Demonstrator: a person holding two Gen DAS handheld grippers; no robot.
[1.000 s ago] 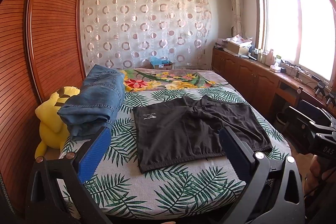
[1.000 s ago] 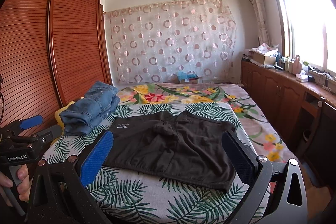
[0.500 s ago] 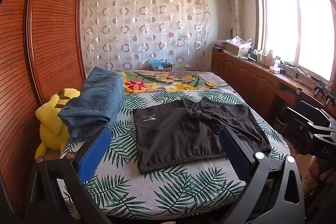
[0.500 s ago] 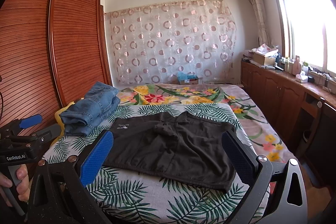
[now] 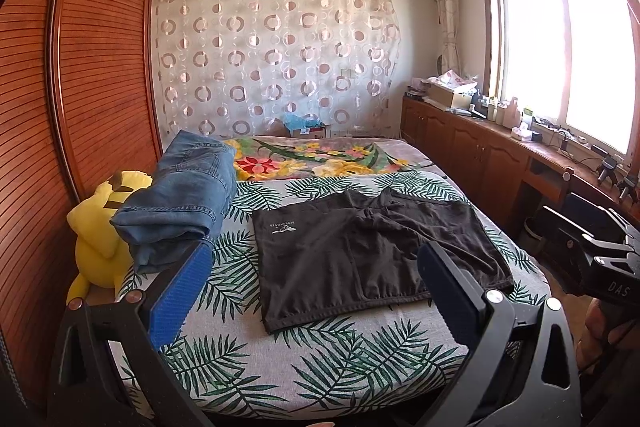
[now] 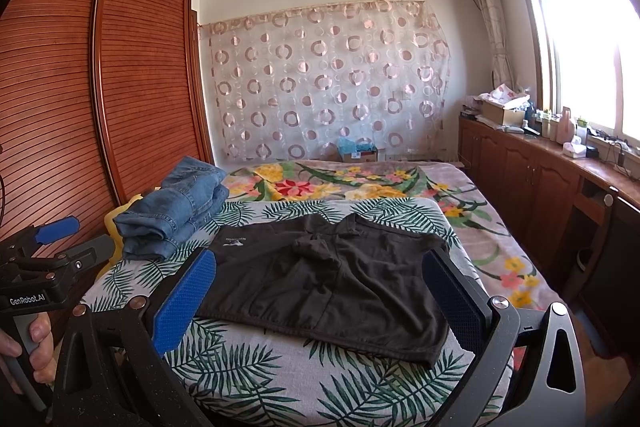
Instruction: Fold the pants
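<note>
On bed (image 5: 248, 347): one black shorts (image 5: 372, 251), one jeans (image 5: 188, 199).

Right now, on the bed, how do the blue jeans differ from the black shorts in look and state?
The blue jeans are thick denim, already folded into a bulky stack; the black shorts are thin, dark, and spread out flat, not yet folded. The jeans sit at the bed's left edge by the yellow plush toy; the shorts lie in the middle. Both rest on the leaf-print cover, untouched by either hand-held gripper.
</note>
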